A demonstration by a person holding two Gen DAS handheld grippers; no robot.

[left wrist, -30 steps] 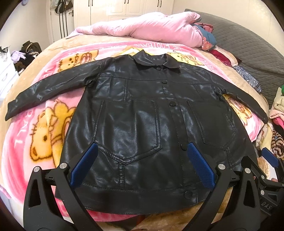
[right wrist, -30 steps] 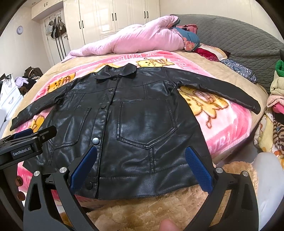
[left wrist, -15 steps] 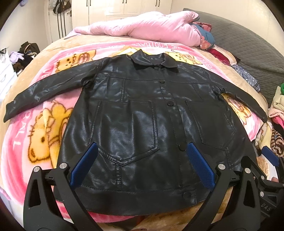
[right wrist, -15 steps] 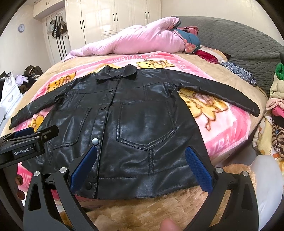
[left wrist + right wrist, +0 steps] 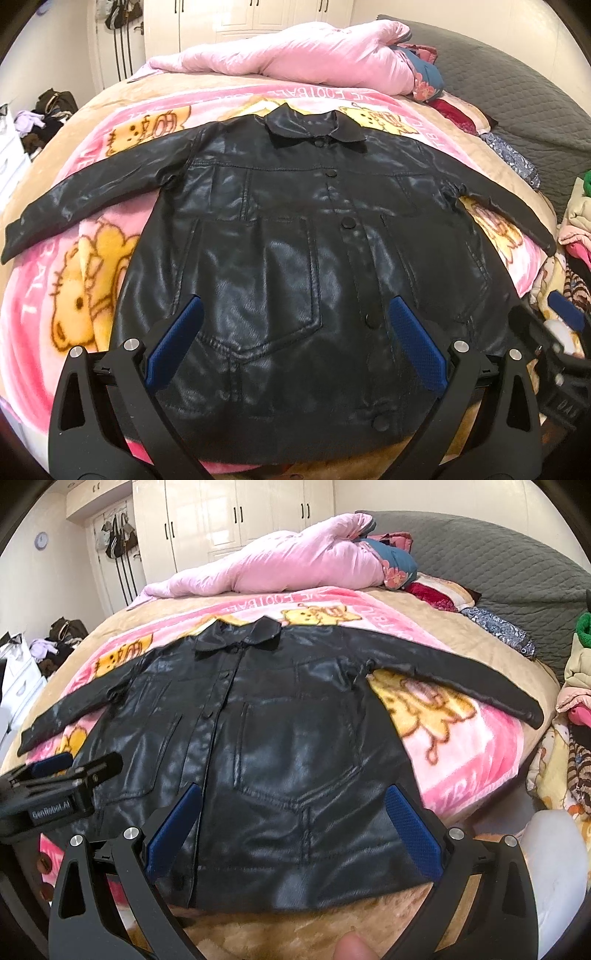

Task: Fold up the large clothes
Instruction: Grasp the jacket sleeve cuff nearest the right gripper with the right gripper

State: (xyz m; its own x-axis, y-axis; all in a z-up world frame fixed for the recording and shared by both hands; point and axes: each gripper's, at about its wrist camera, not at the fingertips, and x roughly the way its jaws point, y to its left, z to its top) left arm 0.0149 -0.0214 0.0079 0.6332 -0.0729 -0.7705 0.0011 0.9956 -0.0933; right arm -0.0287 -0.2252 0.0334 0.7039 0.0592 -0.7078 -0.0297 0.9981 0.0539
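A black leather jacket [image 5: 295,236] lies flat and buttoned on a pink cartoon blanket [image 5: 74,280], collar far, hem near, both sleeves spread out. It also shows in the right wrist view [image 5: 295,746]. My left gripper [image 5: 295,332] is open and empty, hovering above the lower front of the jacket. My right gripper [image 5: 291,812] is open and empty above the jacket's right pocket and hem. The left gripper shows at the left edge of the right wrist view [image 5: 62,786].
A pink quilt [image 5: 295,55] lies piled at the far end of the bed. A grey headboard [image 5: 498,572] stands at right. Stacked clothes [image 5: 576,709] sit at the right edge. White wardrobes [image 5: 240,520] stand behind. A tan fleece [image 5: 295,923] covers the near bed edge.
Both grippers have moved slightly forward and down over the jacket's hem; the jacket looks larger. Both stay open. The jacket has not moved.
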